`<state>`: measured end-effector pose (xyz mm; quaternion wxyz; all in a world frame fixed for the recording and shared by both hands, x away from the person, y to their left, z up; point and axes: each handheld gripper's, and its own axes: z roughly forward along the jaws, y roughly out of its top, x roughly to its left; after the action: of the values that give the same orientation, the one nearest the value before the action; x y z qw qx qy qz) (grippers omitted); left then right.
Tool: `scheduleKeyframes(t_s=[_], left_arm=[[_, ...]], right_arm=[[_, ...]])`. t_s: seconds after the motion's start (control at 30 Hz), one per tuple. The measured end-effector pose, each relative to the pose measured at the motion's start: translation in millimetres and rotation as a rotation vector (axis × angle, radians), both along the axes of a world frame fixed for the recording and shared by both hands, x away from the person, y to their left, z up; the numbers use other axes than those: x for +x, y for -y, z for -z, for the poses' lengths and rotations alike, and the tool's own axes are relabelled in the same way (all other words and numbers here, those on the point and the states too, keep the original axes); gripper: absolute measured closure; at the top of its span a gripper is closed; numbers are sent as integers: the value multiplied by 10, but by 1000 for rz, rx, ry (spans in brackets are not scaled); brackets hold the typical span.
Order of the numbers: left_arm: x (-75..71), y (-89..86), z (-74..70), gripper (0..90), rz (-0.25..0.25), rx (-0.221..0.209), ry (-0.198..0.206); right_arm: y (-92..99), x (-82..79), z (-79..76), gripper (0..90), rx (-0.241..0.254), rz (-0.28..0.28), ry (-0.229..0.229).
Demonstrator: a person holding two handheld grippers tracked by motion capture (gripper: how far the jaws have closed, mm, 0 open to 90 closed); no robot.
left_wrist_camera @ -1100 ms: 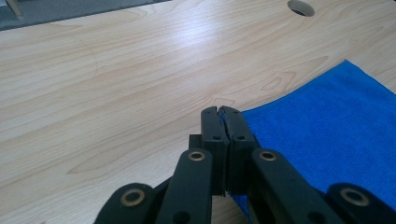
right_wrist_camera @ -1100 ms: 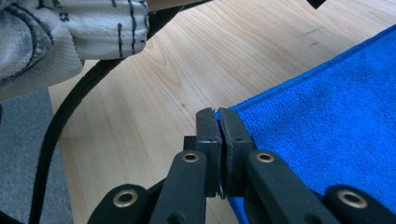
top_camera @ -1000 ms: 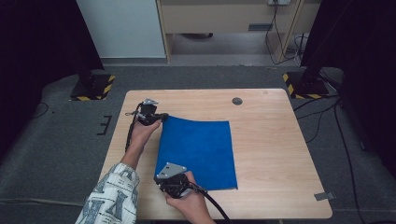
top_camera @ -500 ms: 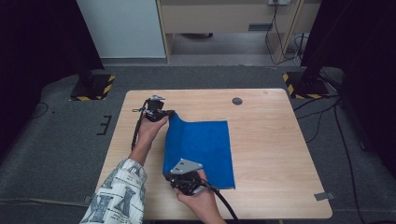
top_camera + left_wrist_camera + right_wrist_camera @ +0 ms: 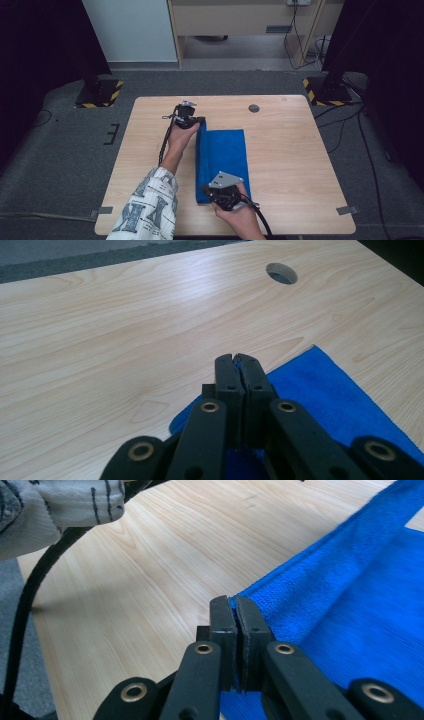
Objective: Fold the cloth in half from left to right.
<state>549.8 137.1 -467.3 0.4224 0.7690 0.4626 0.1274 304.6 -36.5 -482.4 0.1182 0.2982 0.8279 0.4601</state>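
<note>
I saw the blue cloth (image 5: 223, 160) lying near the middle of the wooden table (image 5: 300, 165), a little toward the person's side. Its left edge was lifted from the wood and stood as a raised fold along the left side of the cloth, while the rest lay flat.

The left gripper (image 5: 199, 120) was at the far left corner of the cloth. In the left gripper view its two black jaws were pressed together, and a thin line of blue cloth (image 5: 325, 395) showed between the tips, so the left gripper (image 5: 236, 359) was pinching that corner. The cloth hung down from the jaws and spread on the table (image 5: 125, 340) to the right. Beyond the jaws I could see the round hole (image 5: 281, 273) in the table top.

The right gripper (image 5: 206, 190) was at the near left corner of the cloth, with its grey plate (image 5: 226, 179) on top and a black cable (image 5: 262, 220) trailing toward the table's near edge. In the right gripper view the jaws were also pressed together on the edge of the cloth (image 5: 360, 595), and the right gripper (image 5: 234, 600) held this corner above the wood. From there the lifted edge ran away as a thick soft ridge. At the upper left of that view I saw the patterned sleeve (image 5: 65, 500) of the person's left arm, with a black cable (image 5: 25, 605) curving down beside it.

Both corners on the left side of the cloth were thus held at the same time, one in each gripper, and the two grippers stood well apart along that edge.
</note>
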Motion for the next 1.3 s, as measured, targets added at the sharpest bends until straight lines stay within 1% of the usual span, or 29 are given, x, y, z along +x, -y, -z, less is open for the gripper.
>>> scheduleKeyframes(t_s=[0.07,0.17,0.23,0.3,0.37,0.5,0.57,0.7,0.8,0.87,0.97,1.03,1.1,1.2,1.3], left_arm=[[3,69,17,883,11,-10,3],[19,180,34,883,27,2,2],[27,269,36,883,35,-3,1],[30,384,31,883,45,11,4],[38,459,35,883,52,28,3],[61,597,86,883,48,37,-10],[71,658,119,883,51,34,-17],[71,790,136,883,60,30,-12],[65,868,152,883,65,30,-10],[70,917,178,883,64,40,-17],[82,966,195,883,63,37,-21],[91,1009,194,883,65,36,-19],[107,1053,196,883,66,52,-26],[130,1116,203,883,71,71,-21],[150,1143,216,883,71,68,-30]], right_arm=[[76,-2,-3,878,-4,10,-1],[177,-10,6,879,-9,20,0],[230,-23,15,879,-10,19,1],[282,-30,28,879,-18,17,-1],[322,-31,39,878,-19,25,-2],[436,-31,43,877,-22,39,-10],[483,-31,33,878,-26,46,-7],[591,-38,9,878,-33,52,-5],[664,-49,12,878,-33,60,-7],[702,-57,28,876,-45,57,-14],[750,-62,56,875,-58,60,-20],[780,-62,62,875,-54,68,-21],[807,-59,62,875,-54,71,-21],[841,-34,82,874,-56,78,-31],[871,-15,120,873,-59,88,-38]])
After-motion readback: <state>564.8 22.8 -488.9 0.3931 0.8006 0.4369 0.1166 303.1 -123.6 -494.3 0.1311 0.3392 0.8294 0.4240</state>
